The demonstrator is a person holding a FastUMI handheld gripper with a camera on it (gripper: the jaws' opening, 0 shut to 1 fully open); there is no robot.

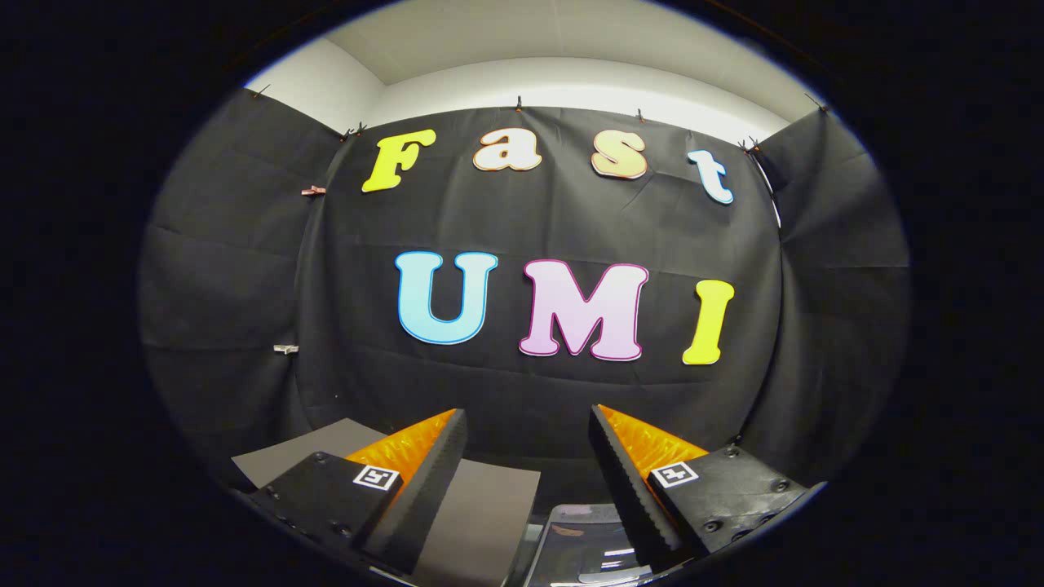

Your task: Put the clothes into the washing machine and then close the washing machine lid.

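Claw [528, 473]: two wedge-shaped fingers [424, 481] w/ ribbed, saw-toothed inner faces, each tapering to a narrow tip. They stand apart, nothing between them. Outer side of each finger has a textured, ridged panel. Behind each finger sits a blocky black mount [726, 485], matte, w/ small dark screws set along its edges. Each mount carries one square white tag [377, 477] printed w/ a black fiducial pattern, near the finger base; left and right halves mirror each other.
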